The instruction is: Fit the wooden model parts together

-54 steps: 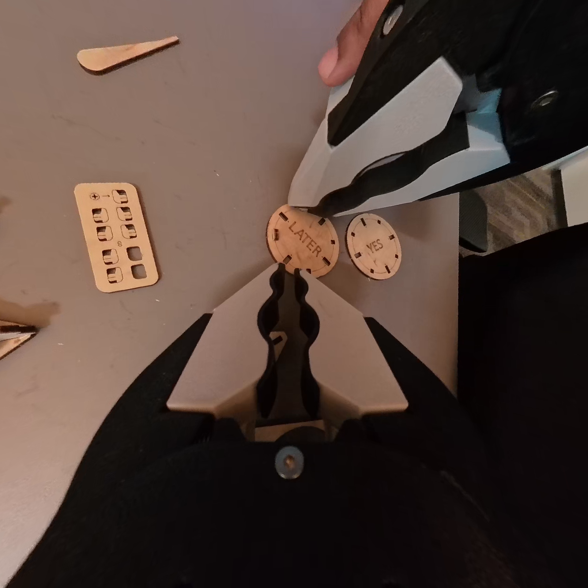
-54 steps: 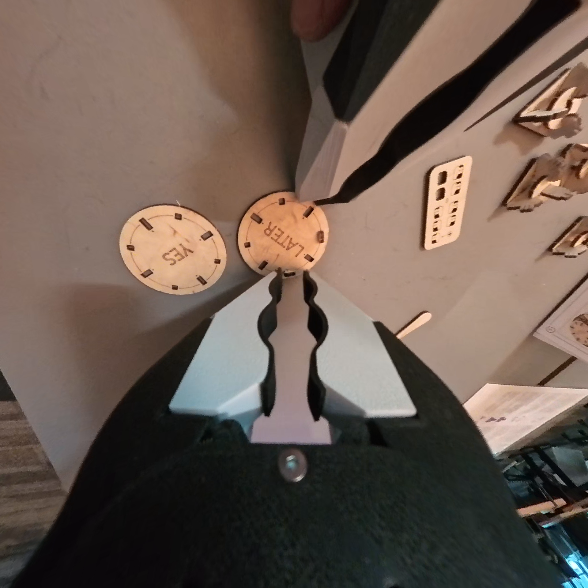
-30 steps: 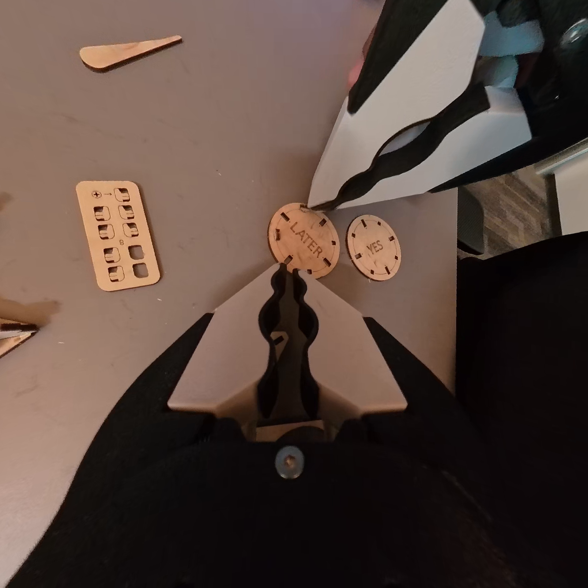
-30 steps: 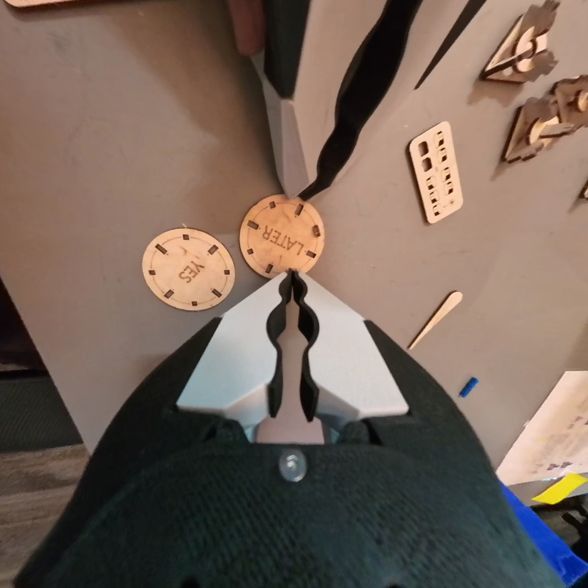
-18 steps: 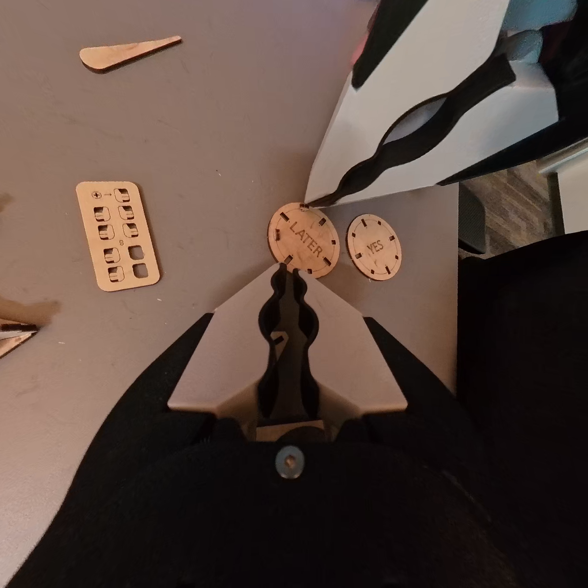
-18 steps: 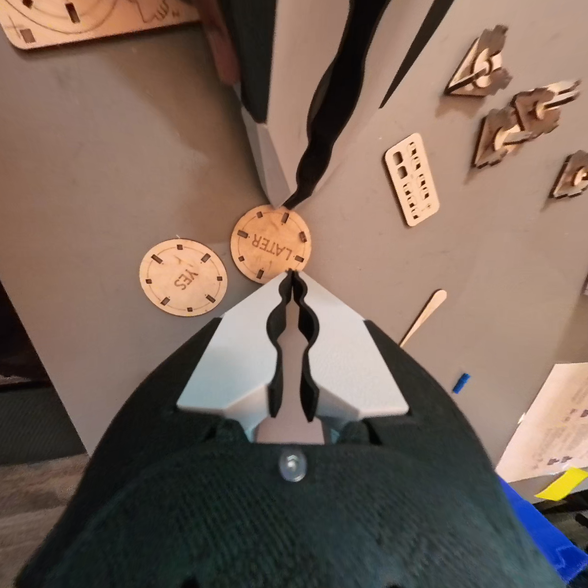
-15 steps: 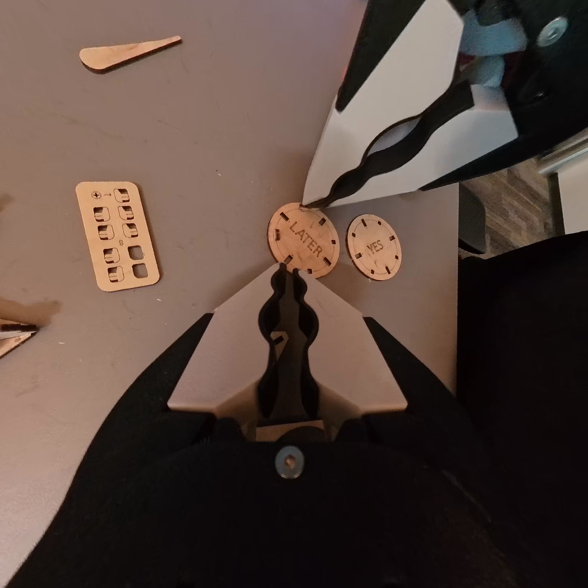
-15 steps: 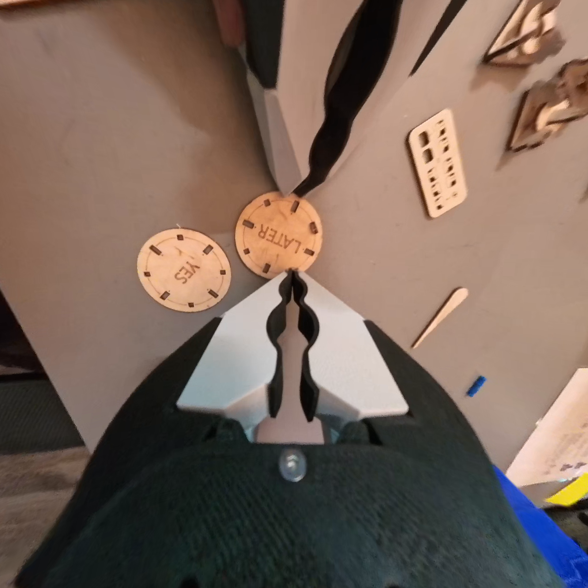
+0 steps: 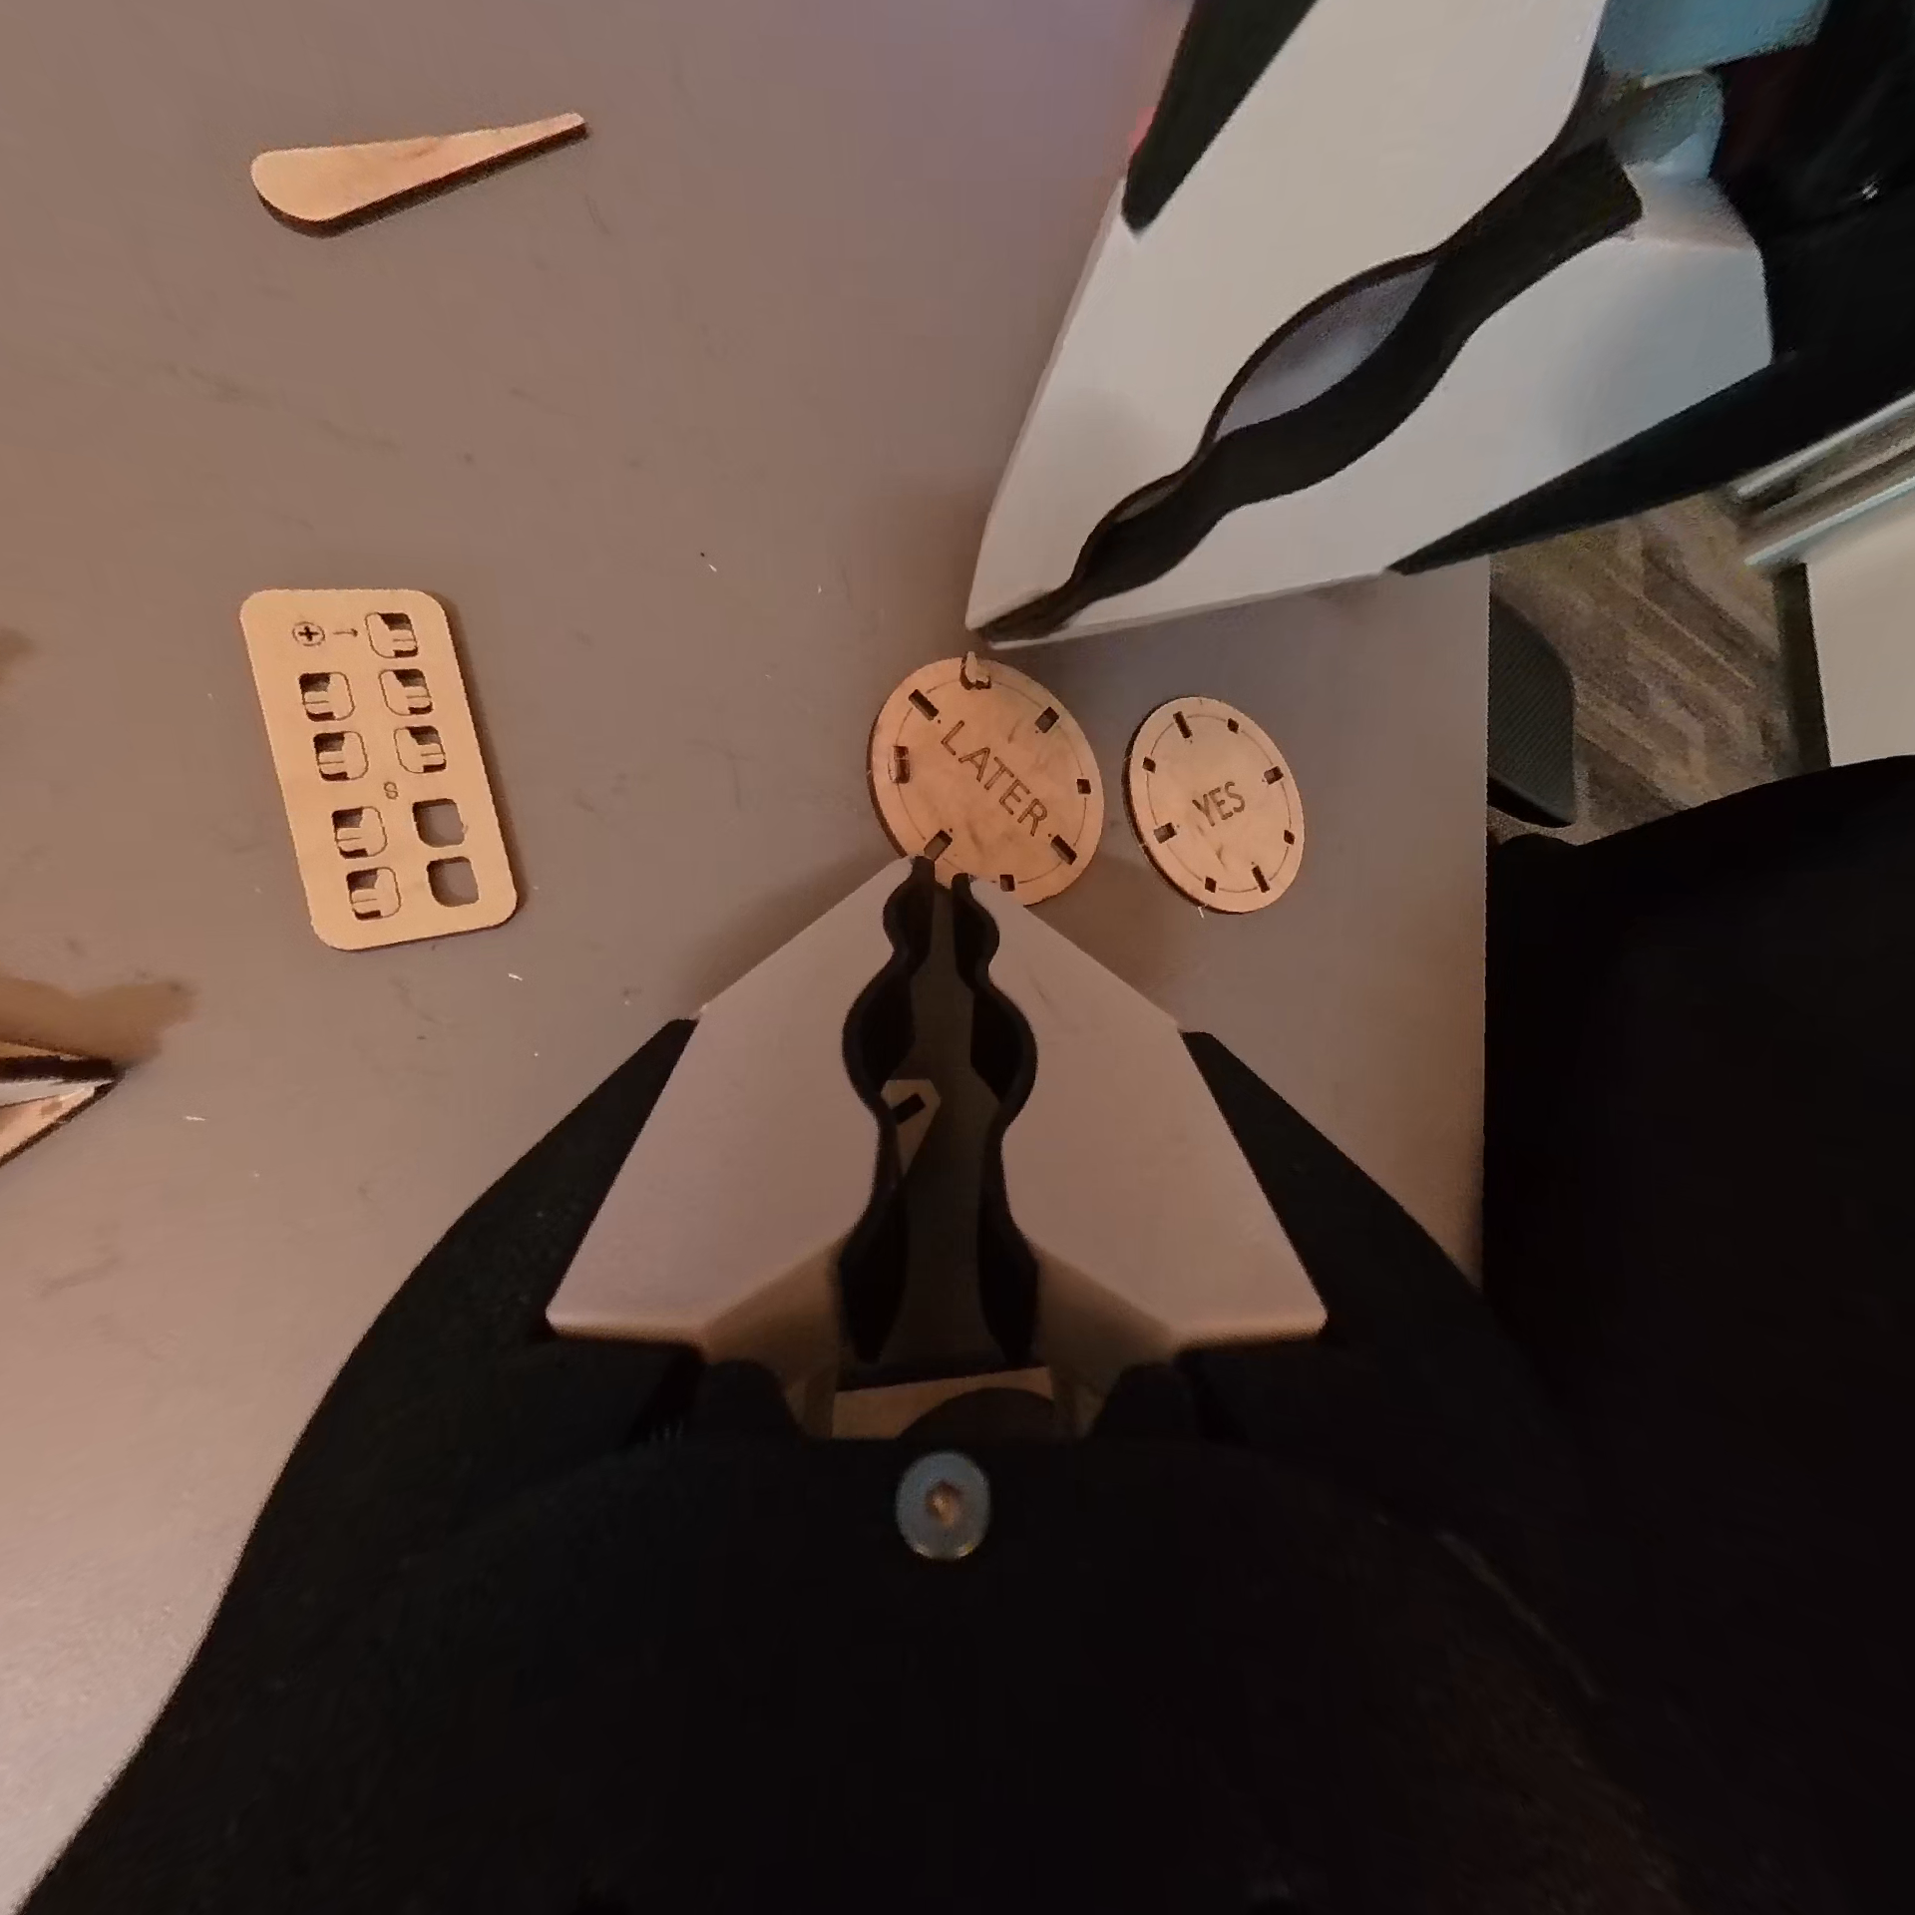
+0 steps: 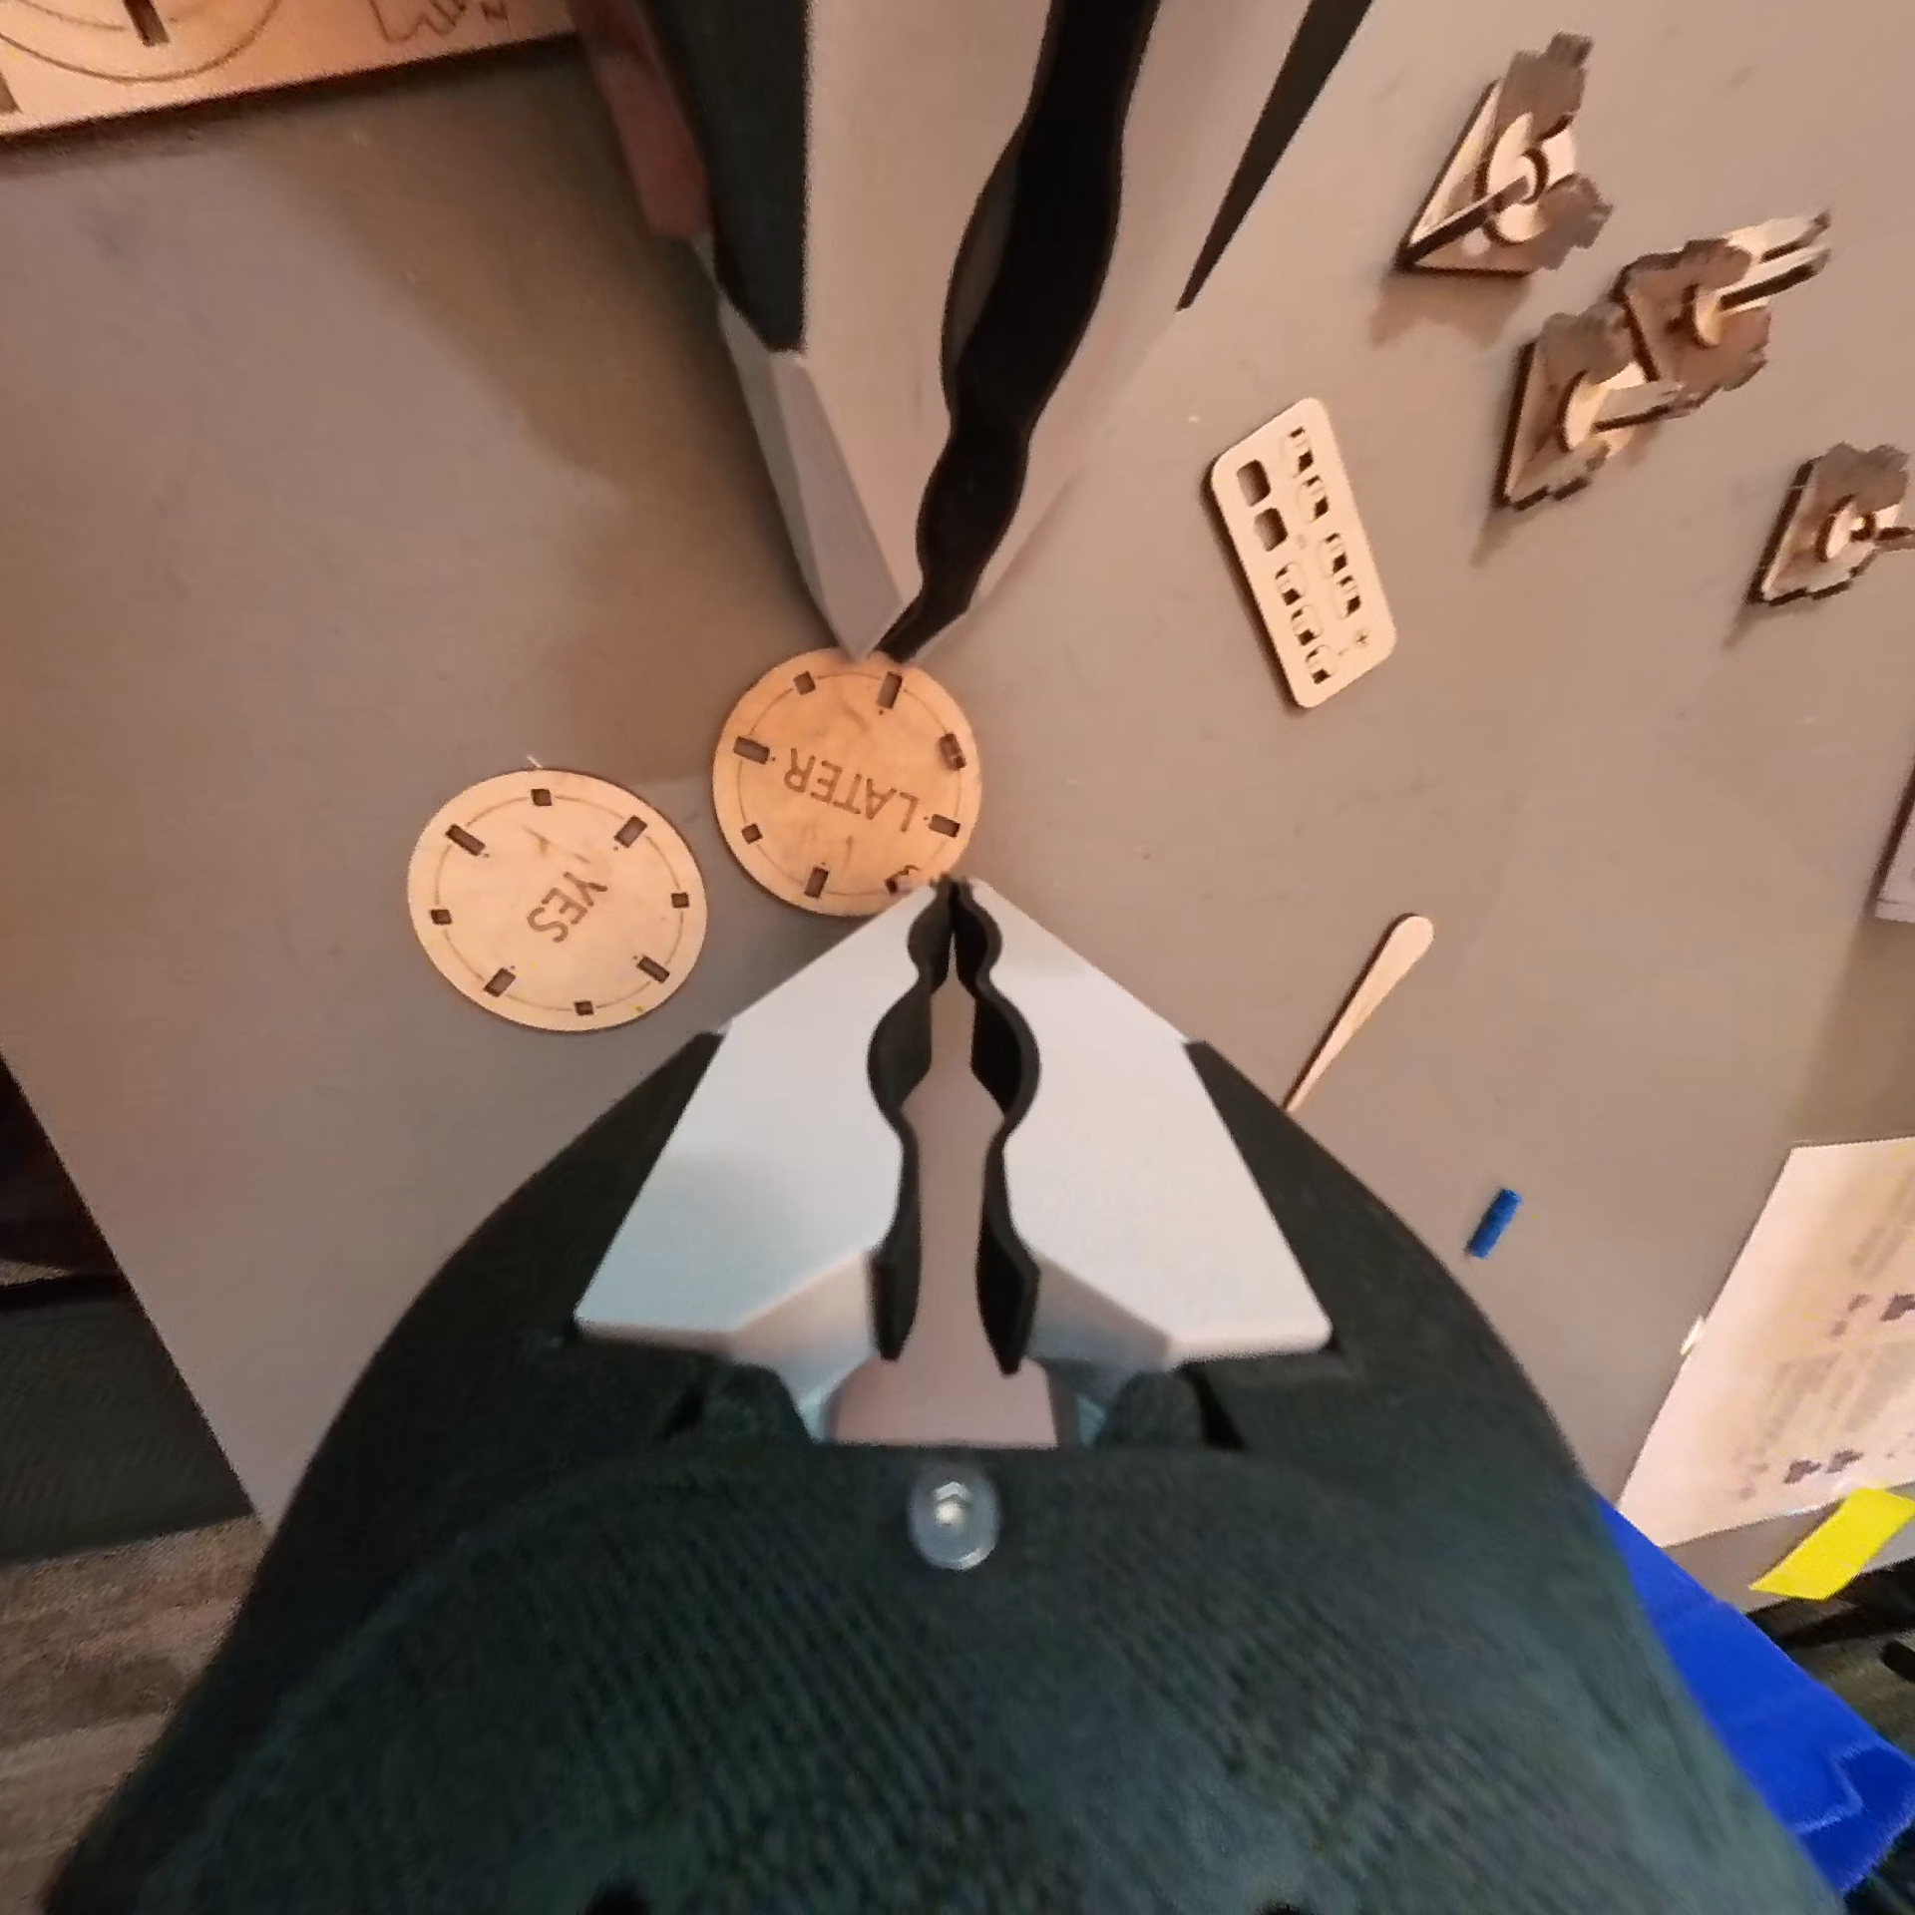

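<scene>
The round light-wood disc (image 9: 984, 779) with slots cut round its rim lies flat on the grey tabletop (image 9: 622, 415), near its edge, w/ both claws at it from opposite sides. Left claw (image 9: 938, 879) has its tips at the disc's near rim; a narrow slit shows between the black pads, nothing visibly pinched. Right claw (image 10: 948, 889) is closed, tips together just off the opposite rim, next to a small wood tab (image 9: 972, 672) standing up in a rim slot. A second, similar round wood disc (image 9: 1212, 806) lies just beside, apart. Farther off: a rectangular wood card w/ cut-out holes (image 9: 378, 767), a flat tapered wood stick (image 9: 415, 171), several small assembled wood pieces (image 10: 1617, 342).
</scene>
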Demonstrator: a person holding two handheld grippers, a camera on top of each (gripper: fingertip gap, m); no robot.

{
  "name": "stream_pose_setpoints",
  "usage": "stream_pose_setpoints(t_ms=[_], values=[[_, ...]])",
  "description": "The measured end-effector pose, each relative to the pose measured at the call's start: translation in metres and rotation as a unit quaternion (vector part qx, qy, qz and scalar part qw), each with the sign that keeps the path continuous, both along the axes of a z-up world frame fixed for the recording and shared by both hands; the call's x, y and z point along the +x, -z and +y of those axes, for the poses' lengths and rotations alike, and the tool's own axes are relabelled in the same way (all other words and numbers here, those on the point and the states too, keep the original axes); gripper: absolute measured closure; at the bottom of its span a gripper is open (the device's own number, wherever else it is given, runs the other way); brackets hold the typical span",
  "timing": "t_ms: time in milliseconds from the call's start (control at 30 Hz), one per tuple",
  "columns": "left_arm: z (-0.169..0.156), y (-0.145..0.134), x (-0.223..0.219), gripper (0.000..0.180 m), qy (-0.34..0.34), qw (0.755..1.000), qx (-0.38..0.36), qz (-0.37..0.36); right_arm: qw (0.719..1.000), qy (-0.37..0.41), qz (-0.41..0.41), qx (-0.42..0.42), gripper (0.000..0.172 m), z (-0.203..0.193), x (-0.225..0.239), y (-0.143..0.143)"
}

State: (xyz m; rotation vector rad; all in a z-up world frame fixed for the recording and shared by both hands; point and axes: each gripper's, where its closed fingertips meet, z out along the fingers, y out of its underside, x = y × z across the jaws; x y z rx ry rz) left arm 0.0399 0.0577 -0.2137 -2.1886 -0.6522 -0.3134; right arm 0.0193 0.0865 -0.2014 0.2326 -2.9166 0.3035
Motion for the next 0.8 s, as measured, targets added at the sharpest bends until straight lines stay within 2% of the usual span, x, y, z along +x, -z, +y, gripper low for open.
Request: stream_pose_setpoints(t_ms=[167, 367, 667, 800], values=[[0.000, 0.000, 0.000, 0.179, 0.000, 1.000, 0.000, 0.000, 0.997, 0.028, -0.063, -0.032, 0.169, 0.000, 0.007, 0.005], [0.000, 0.000, 0.000, 0.179, 0.000, 1.000, 0.001, -0.001, 0.992, 0.052, -0.099, -0.053, 0.162, 0.003, 0.006, 0.009], [0.001, 0.000, 0.001, 0.178, 0.001, 1.000, 0.001, -0.001, 0.992, 0.058, -0.098, -0.062, 0.169, 0.003, 0.005, 0.014], [0.000, -0.004, -0.001, 0.176, -0.004, 1.000, 0.017, -0.008, 0.989, 0.062, -0.066, -0.117, 0.169, -0.005, -0.003, 0.003]])
